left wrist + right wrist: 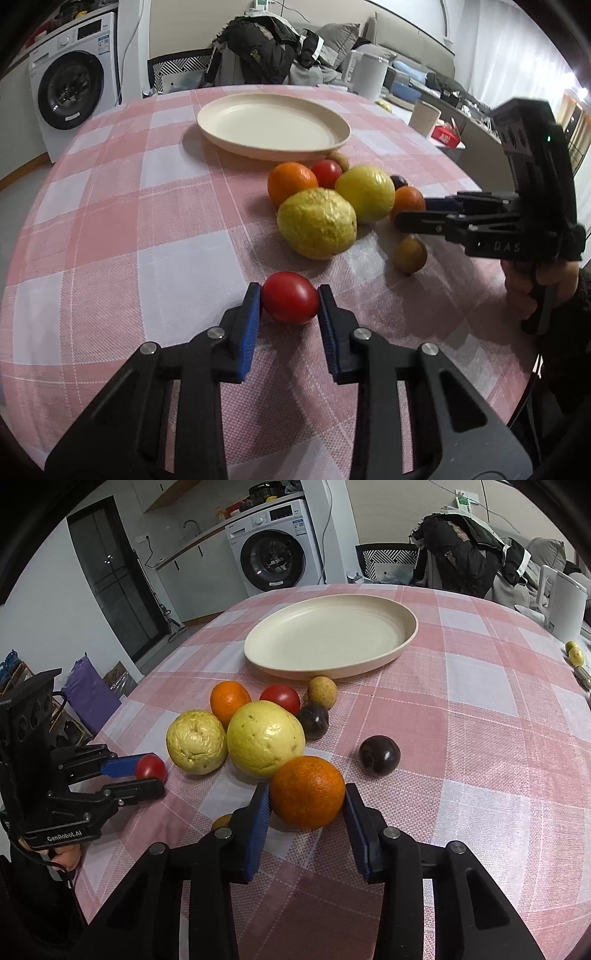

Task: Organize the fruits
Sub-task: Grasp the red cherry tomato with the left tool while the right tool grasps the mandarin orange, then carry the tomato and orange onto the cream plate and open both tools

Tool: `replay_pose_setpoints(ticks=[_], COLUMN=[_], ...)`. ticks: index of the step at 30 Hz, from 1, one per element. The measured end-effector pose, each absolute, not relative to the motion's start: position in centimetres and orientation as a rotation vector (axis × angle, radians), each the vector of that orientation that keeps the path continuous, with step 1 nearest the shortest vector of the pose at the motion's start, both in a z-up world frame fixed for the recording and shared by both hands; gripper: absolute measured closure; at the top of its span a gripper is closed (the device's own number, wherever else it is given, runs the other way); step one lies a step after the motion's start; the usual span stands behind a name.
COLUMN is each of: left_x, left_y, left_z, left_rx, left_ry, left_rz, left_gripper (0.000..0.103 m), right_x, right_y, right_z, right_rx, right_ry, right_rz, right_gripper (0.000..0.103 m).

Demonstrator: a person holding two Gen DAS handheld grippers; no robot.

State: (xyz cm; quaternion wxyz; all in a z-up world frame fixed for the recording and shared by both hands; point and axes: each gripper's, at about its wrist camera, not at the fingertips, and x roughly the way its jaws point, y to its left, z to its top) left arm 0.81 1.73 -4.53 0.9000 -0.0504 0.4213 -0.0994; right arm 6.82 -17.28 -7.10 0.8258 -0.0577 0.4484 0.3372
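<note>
Two black hand-held grippers work over the pink-and-white checked tablecloth (480, 716): the left gripper (290, 299) clenches a small red tomato (290, 297), and the right gripper (307, 794) grasps a round orange (307, 792). Both fruits sit on the cloth near the fruit cluster, before the cream oval plate (402, 642).

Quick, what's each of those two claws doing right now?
Left gripper: closed on a red tomato.
Right gripper: closed on an orange.
</note>
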Motion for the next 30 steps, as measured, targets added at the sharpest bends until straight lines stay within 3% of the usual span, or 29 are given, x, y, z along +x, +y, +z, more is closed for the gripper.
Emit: replay_pose_setpoints(ticks=[18,30], left_x=[3.3,8.1], left_y=[2.8,1.7], left_z=[-0.4,0.5], left_rx=[-0.099,-0.088], left_ry=[0.673,0.665], left_rz=[-0.114,-0.102], left_gripper=[0.076,0.076], right_x=[6.7,9.5], right_y=[-18.9,-18.2], right_z=[-2.7,-1.5], right_rx=[-0.02,0.002], right_ry=[0.76,0.732], right_rz=[0.715,0.7], right_gripper=[0.063,0.063])
